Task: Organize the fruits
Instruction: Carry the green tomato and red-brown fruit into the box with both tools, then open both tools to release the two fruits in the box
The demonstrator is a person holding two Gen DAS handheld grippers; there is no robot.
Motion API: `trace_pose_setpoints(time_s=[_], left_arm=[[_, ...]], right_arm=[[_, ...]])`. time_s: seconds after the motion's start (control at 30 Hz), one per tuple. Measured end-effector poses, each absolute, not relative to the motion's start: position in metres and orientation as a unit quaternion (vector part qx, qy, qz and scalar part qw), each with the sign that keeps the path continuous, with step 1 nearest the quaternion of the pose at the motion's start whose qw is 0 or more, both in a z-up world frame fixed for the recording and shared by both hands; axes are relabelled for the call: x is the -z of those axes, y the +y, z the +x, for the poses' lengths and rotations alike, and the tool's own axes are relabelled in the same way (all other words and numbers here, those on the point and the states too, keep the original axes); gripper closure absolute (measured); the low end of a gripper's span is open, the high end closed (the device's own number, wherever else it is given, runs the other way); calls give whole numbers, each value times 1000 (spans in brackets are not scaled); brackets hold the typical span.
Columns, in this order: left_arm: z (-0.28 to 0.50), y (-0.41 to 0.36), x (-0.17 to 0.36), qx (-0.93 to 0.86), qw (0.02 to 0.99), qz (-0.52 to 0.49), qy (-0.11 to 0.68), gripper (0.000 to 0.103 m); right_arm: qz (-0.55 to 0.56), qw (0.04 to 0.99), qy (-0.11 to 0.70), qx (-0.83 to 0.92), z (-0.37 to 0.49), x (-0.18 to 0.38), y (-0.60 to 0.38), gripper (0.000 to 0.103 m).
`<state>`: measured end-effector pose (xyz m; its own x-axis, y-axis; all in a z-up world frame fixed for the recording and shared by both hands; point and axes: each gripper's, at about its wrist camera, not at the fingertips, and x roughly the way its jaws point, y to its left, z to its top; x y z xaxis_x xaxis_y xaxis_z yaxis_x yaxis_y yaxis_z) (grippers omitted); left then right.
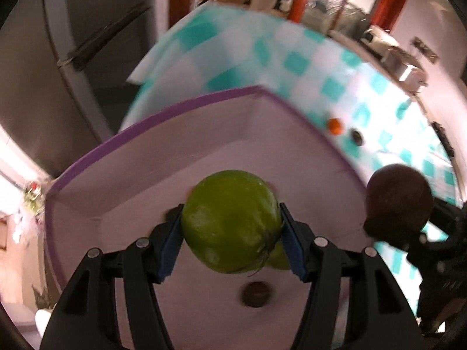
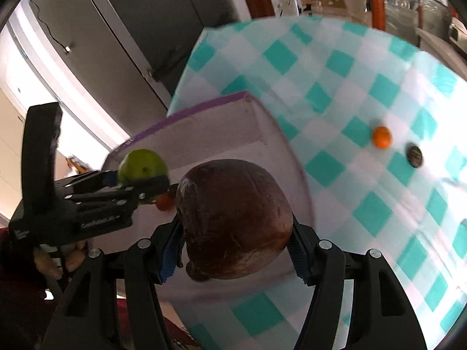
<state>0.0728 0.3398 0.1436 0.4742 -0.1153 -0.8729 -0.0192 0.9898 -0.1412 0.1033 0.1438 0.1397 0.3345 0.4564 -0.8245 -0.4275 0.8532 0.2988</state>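
Left hand-held gripper [image 1: 232,234] clamps green fruit [image 1: 230,221] inside the purple-rimmed box [image 1: 163,122]; right hand-held gripper [image 2: 233,248] clamps brown fruit [image 2: 233,221] over its desk-side rim; only right view shows a red fruit [image 2: 165,201].

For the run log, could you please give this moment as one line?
left gripper: shut on green fruit over box | right gripper: shut on brown fruit | orange fruit: on tablecloth

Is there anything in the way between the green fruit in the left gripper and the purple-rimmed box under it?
Nothing visible blocks it. The green fruit hangs over the box, whose floor holds one small dark fruit.
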Motion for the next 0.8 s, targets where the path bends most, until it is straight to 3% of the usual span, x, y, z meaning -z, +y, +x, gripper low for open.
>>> trace_pose_setpoints(time_s=[0.23,0.47,0.8], left_arm=[[94,378,-102,0,816,-63,575,42],[92,389,-85,20,787,-48,615,42],[97,417,-72,-10,756,-106,646,41]], right_arm=[[-74,768,579,-263,133,-95,208,41],[-211,736,568,-302,134,-78,268,41],[-220,702,612,-291,146,-55,280,41]])
